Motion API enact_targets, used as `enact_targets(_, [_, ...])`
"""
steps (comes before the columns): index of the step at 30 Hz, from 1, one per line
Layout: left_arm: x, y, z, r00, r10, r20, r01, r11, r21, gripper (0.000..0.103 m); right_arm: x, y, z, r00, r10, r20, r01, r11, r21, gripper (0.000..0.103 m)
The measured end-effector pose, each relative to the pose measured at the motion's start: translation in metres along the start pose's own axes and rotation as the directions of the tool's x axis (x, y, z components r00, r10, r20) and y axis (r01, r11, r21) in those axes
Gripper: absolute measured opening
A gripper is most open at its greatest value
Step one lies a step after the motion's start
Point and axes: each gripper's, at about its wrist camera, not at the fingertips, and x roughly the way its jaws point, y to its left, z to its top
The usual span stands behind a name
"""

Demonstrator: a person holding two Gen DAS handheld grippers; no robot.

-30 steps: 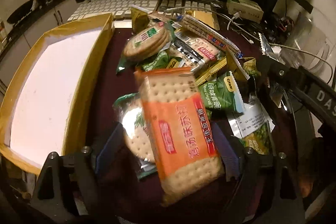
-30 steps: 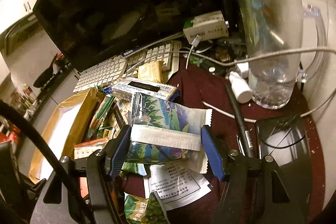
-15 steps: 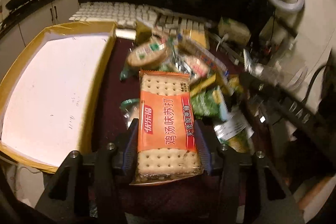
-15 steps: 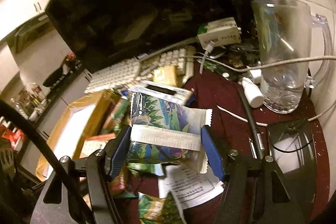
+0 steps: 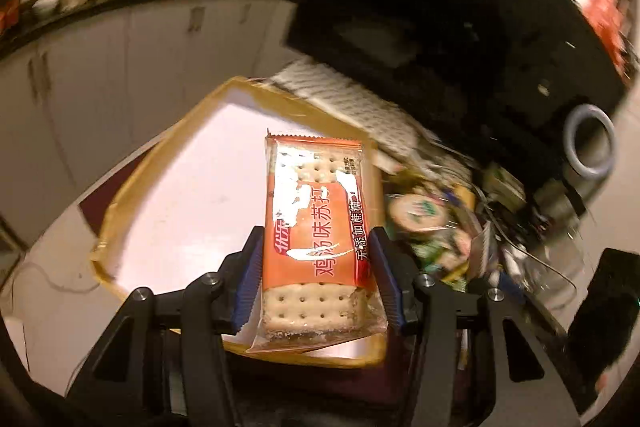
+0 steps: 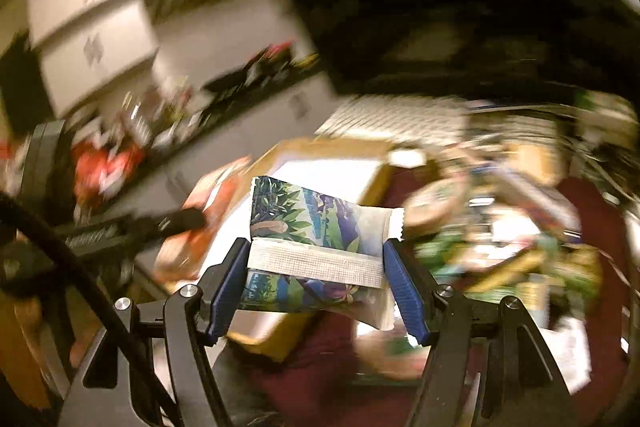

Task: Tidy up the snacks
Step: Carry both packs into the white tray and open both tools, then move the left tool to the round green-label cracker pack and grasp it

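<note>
My left gripper is shut on an orange cracker pack and holds it in the air over the near right corner of the open cardboard box, which has a white inside. My right gripper is shut on a pouch with a leafy jungle print and holds it above the same box. The left gripper with the orange pack also shows, blurred, in the right wrist view. The pile of loose snacks lies to the right of the box on the dark red cloth.
A white keyboard and a dark monitor stand behind the box and pile. A ring light and cables are at the far right. White cabinets fill the left background. Both views are motion-blurred.
Both grippers have lifted their packs off the pile and swung left toward the box. The cracker pack, loose on the pile a second ago, is now gripped and held over the box.
</note>
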Motion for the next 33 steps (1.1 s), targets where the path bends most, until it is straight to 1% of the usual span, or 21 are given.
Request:
enact_targets(2, [0.005, 0.019, 0.0, 0.999, 0.033, 0.011, -0.032, 0.999, -0.022, 0.053, 0.025, 0.019, 0.001, 0.999, -0.003, -0.051, -0.001, 0.998, -0.071, 0.067])
enact_targets(3, [0.01, 0.029, 0.0, 0.998, 0.059, 0.008, -0.058, 0.997, -0.04, 0.053, 0.039, 0.028, 0.001, 0.997, -0.022, -0.07, 0.014, 0.993, -0.114, 0.067])
enact_targets(5, [0.016, 0.044, 0.0, 0.998, 0.069, -0.009, -0.07, 0.995, -0.071, 0.053, 0.061, 0.042, -0.002, 0.992, -0.076, -0.1, 0.057, 0.982, -0.178, 0.069])
enact_targets(7, [0.019, 0.058, 0.0, 0.997, 0.07, -0.016, -0.072, 0.992, -0.103, 0.053, 0.07, 0.051, -0.004, 0.99, -0.1, -0.101, 0.075, 0.971, -0.225, 0.069])
enact_targets(10, [0.024, 0.066, 0.0, 0.994, 0.106, -0.018, -0.107, 0.988, -0.109, 0.053, 0.077, 0.062, -0.007, 0.989, -0.112, -0.098, 0.08, 0.955, -0.286, 0.069])
enact_targets(11, [0.027, 0.069, 0.001, 0.993, 0.116, -0.018, -0.117, 0.987, -0.113, 0.053, 0.082, 0.065, -0.007, 0.987, -0.129, -0.098, 0.094, 0.947, -0.308, 0.069])
enact_targets(13, [0.03, 0.074, 0.001, 0.992, 0.122, -0.027, -0.124, 0.985, -0.123, 0.053, 0.092, 0.067, -0.009, 0.98, -0.151, -0.128, 0.103, 0.941, -0.322, 0.07])
enact_targets(15, [0.033, 0.078, 0.002, 0.99, 0.134, -0.033, -0.137, 0.982, -0.129, 0.054, 0.105, 0.064, -0.012, 0.972, -0.143, -0.184, 0.078, 0.944, -0.321, 0.071])
enact_targets(17, [0.037, 0.079, 0.001, 0.986, 0.164, -0.035, -0.167, 0.978, -0.126, 0.054, 0.105, 0.062, -0.013, 0.973, -0.129, -0.192, 0.068, 0.953, -0.295, 0.073])
enact_targets(19, [0.039, 0.078, 0.001, 0.984, 0.176, -0.04, -0.179, 0.977, -0.115, 0.055, 0.104, 0.057, -0.013, 0.97, -0.141, -0.197, 0.083, 0.958, -0.276, 0.075])
enact_targets(21, [0.038, 0.078, 0.001, 0.985, 0.17, -0.034, -0.173, 0.978, -0.116, 0.058, 0.099, 0.054, -0.012, 0.976, -0.102, -0.192, 0.052, 0.967, -0.248, 0.076])
enact_targets(22, [0.036, 0.079, 0.001, 0.986, 0.163, -0.026, -0.165, 0.978, -0.124, 0.066, 0.096, 0.054, -0.012, 0.979, -0.085, -0.186, 0.039, 0.971, -0.236, 0.078])
enact_targets(23, [0.035, 0.079, 0.001, 0.987, 0.159, -0.02, -0.161, 0.978, -0.132, 0.074, 0.092, 0.053, -0.011, 0.982, -0.067, -0.178, 0.026, 0.974, -0.224, 0.078])
enact_targets(24, [0.034, 0.08, 0.001, 0.988, 0.154, -0.012, -0.154, 0.978, -0.141, 0.075, 0.089, 0.051, -0.01, 0.984, -0.048, -0.17, 0.011, 0.977, -0.212, 0.079])
enact_targets(27, [0.031, 0.083, 0.002, 0.991, 0.133, -0.011, -0.133, 0.977, -0.165, 0.075, 0.077, 0.044, -0.006, 0.99, 0.014, -0.143, -0.037, 0.986, -0.162, 0.079])
enact_targets(29, [0.026, 0.081, 0.002, 0.993, 0.119, 0.007, -0.116, 0.977, -0.178, 0.075, 0.06, 0.034, -0.003, 0.994, 0.057, -0.092, -0.067, 0.991, -0.113, 0.079])
enact_targets(31, [0.019, 0.074, 0.002, 0.993, 0.113, 0.025, -0.108, 0.981, -0.162, 0.076, 0.043, 0.021, -0.002, 0.995, 0.086, -0.044, -0.088, 0.994, -0.068, 0.079])
enact_targets(33, [0.01, 0.061, 0.0, 0.993, 0.1, 0.056, -0.092, 0.988, -0.127, 0.077, 0.022, 0.002, -0.006, 0.996, 0.089, 0.004, -0.089, 0.996, -0.017, 0.08])
